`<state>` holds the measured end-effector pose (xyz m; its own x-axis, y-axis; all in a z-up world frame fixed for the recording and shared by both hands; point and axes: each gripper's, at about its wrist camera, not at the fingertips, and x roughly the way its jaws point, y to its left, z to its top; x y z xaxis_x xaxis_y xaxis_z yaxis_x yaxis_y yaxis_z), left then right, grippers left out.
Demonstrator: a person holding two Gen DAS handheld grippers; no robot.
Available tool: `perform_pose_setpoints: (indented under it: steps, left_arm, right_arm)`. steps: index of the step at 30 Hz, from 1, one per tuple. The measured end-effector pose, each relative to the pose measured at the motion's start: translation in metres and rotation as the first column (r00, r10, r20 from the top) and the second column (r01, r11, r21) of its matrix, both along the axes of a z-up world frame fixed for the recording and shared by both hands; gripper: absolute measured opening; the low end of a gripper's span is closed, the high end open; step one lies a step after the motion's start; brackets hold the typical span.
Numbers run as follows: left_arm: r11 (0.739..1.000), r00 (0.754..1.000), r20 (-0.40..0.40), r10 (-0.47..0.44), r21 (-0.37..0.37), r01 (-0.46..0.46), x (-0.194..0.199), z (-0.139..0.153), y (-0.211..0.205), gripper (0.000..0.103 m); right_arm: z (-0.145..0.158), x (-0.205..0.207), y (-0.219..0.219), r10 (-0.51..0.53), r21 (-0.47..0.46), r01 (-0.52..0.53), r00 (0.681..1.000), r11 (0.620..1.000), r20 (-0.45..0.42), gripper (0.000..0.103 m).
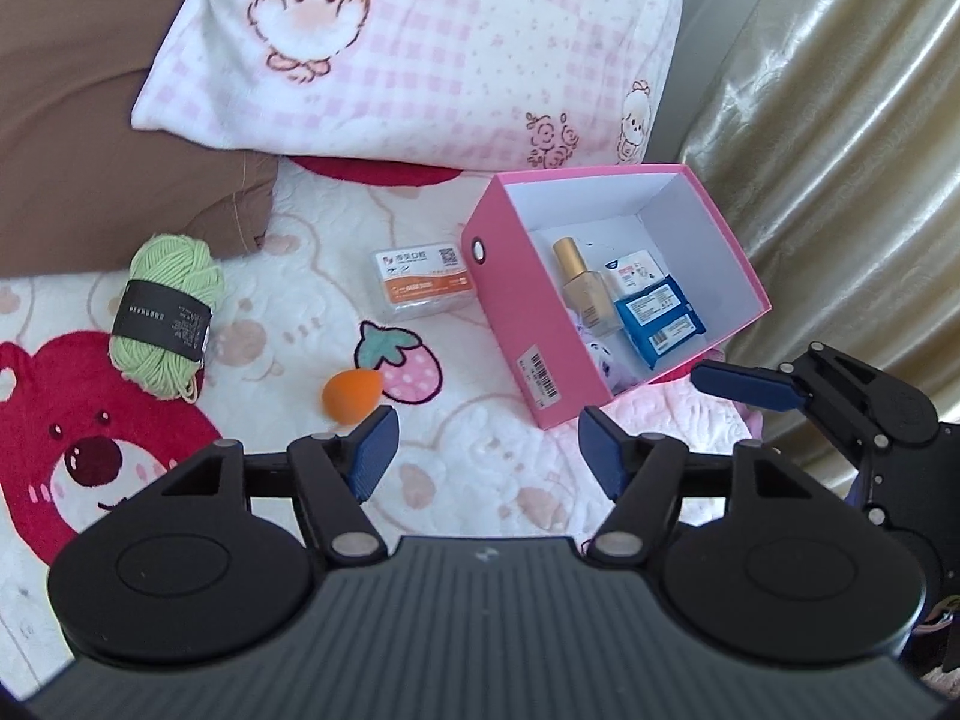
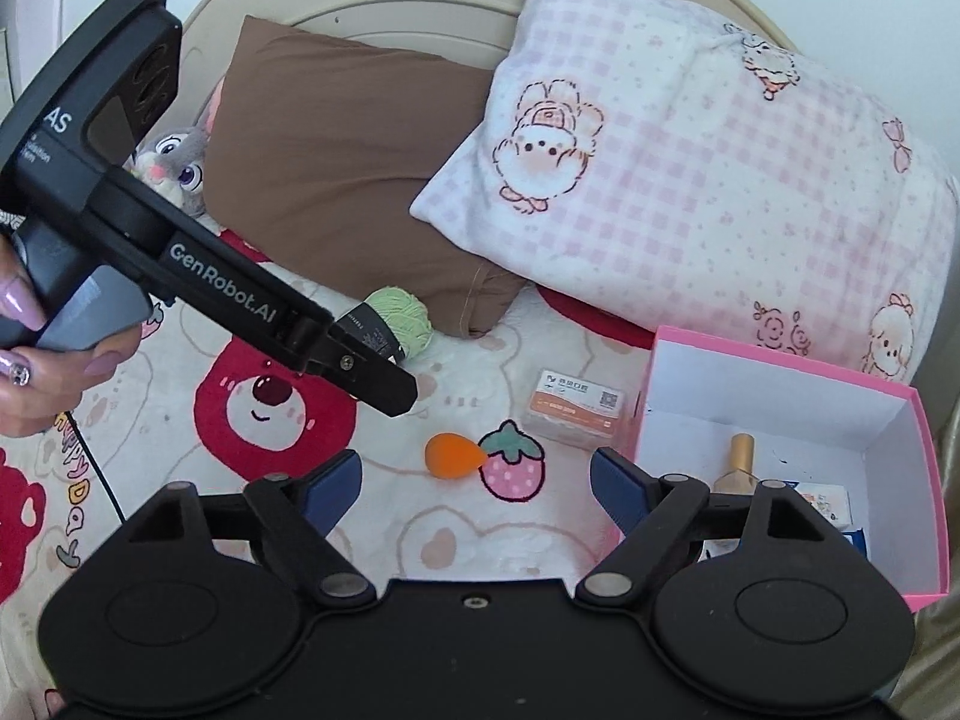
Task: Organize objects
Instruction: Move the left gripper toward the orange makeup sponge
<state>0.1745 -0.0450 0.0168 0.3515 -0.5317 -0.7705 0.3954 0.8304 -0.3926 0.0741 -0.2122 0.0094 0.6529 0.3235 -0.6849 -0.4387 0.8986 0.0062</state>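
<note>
An open pink box lies on the bed and holds a gold-capped bottle, blue packets and a small white carton. Left of it lie a clear card box with an orange label, an orange egg-shaped sponge and a green yarn ball. My left gripper hovers open just short of the sponge, with nothing between its fingers. My right gripper is open and empty near the box's left wall.
A pink-checked pillow and a brown pillow lie behind the objects. A gold curtain hangs right of the box. A grey plush rabbit sits at the far left. A hand holds the left gripper's handle.
</note>
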Motion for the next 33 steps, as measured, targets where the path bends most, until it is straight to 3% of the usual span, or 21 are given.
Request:
perform_pose_setpoints:
  steps: [4, 13, 18, 21, 28, 33]
  left_arm:
    - [1.0, 1.0, 0.002, 0.014, -0.006, -0.014, 0.003, -0.016, 0.01, 0.07]
    - [0.999, 0.999, -0.005, 0.049, -0.021, -0.049, 0.023, -0.058, 0.027, 0.072]
    - [1.0, 0.999, 0.048, -0.003, 0.002, 0.002, 0.027, -0.075, 0.028, 0.076]
    - [1.0, 0.999, 0.037, -0.015, -0.015, 0.016, 0.033, -0.087, 0.03, 0.076]
    - [0.999, 0.999, 0.042, -0.013, -0.045, 0.015, 0.049, -0.118, 0.033, 0.076]
    - [0.998, 0.999, 0.032, -0.014, -0.064, 0.016, 0.061, -0.14, 0.032, 0.076]
  right_arm:
    - [-0.019, 0.008, 0.009, 0.018, 0.03, -0.018, 1.0, 0.999, -0.009, 0.086]
    - [-0.063, 0.028, 0.034, 0.036, 0.018, -0.037, 0.996, 0.999, 0.084, 0.087]
    - [-0.09, 0.051, 0.044, 0.029, 0.041, -0.03, 0.999, 0.999, 0.038, 0.087]
    - [-0.108, 0.061, 0.051, 0.014, 0.036, -0.015, 1.0, 0.999, 0.022, 0.087]
    - [-0.152, 0.069, 0.062, -0.006, -0.006, 0.006, 0.997, 1.0, 0.074, 0.087]
    - [-0.176, 0.084, 0.058, -0.03, -0.001, 0.03, 0.999, 1.0, 0.026, 0.087]
